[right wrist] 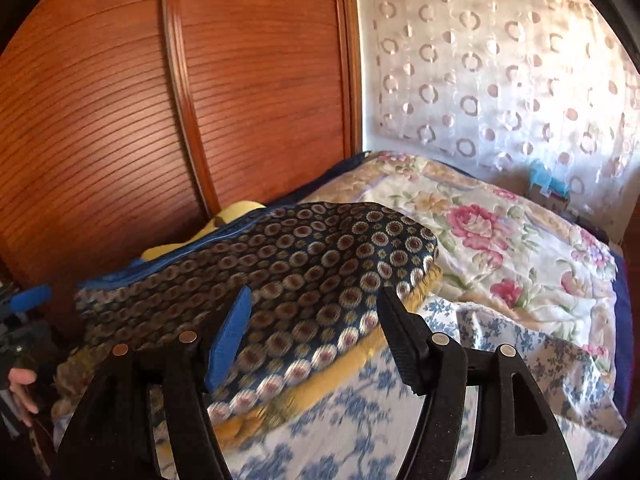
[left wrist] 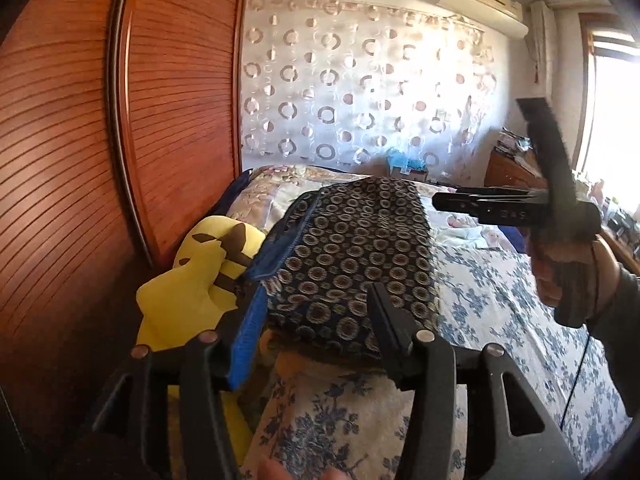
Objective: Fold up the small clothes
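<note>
A dark navy garment [left wrist: 352, 248] printed with rings lies heaped on the bed, showing a blue inner edge on its left. In the right wrist view the same garment [right wrist: 304, 264] has a yellow fringe along its near hem. My left gripper [left wrist: 314, 316] is open just short of its near edge, with cloth seen through the gap and untouched by the pads. My right gripper [right wrist: 316, 320] is open above the fringed hem, holding nothing. In the left wrist view a hand holds the right gripper [left wrist: 440, 202] side-on beyond the garment's right end.
A yellow plush toy [left wrist: 200, 276] sits left of the garment against the wooden wardrobe doors [left wrist: 120, 140]. A blue-flowered sheet [left wrist: 500, 300] covers the near bed and a rose-printed quilt [right wrist: 500, 232] the far part. A cluttered wooden desk [left wrist: 516, 168] stands at the right by the window.
</note>
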`<state>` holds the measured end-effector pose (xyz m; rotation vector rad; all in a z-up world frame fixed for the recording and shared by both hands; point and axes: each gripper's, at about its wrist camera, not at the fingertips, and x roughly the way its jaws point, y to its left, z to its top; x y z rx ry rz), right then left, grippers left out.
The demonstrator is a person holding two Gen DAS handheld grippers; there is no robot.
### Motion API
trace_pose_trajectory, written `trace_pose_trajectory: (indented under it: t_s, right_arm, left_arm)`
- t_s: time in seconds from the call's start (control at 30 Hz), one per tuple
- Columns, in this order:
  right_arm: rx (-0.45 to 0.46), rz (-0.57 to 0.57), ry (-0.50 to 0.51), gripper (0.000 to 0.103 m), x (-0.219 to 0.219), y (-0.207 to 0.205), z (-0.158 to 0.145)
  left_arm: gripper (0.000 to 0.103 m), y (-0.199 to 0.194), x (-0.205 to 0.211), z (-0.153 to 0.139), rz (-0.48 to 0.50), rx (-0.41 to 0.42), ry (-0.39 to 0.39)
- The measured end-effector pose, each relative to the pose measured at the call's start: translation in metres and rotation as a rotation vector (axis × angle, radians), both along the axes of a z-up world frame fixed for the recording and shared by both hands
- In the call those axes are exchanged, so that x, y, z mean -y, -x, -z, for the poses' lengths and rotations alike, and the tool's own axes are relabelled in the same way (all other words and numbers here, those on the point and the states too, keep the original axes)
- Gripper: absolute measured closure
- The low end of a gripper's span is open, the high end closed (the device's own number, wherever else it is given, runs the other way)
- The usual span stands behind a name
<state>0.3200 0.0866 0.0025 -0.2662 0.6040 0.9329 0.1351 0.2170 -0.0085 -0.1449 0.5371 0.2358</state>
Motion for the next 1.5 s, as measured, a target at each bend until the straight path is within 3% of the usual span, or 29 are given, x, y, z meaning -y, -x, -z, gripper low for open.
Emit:
trace_pose_trajectory:
  t_s: [0.3, 0.63, 0.87, 1.17, 1.5]
  right_arm:
    - [0.048, 0.054, -0.019, 0.029, 0.061, 0.061, -0.011]
    - [0.059, 0.230, -0.042, 0.017, 0.162, 0.117, -0.006]
    - [0.088, 0.361, -0.076, 0.013, 0.226, 0.157, -0.013]
    - [0.173, 0.574, -0.138, 0.013, 0.301, 0.196, -0.046]
    - [0.220, 0.648, -0.169, 0.013, 0.329, 0.217, -0.070]
  left_arm:
    - [0.051, 0.005, 0.046, 0.005, 0.051, -0.049, -0.047]
    - [0.051, 0.004, 0.115, 0.001, 0.179, -0.030, -0.053]
    - [0.051, 0.006, 0.149, -0.018, 0.222, -0.016, -0.035]
    - [0.051, 0.012, 0.181, -0.048, 0.269, 0.031, -0.047]
    - [0.051, 0.026, 0.195, -0.087, 0.280, 0.102, -0.069]
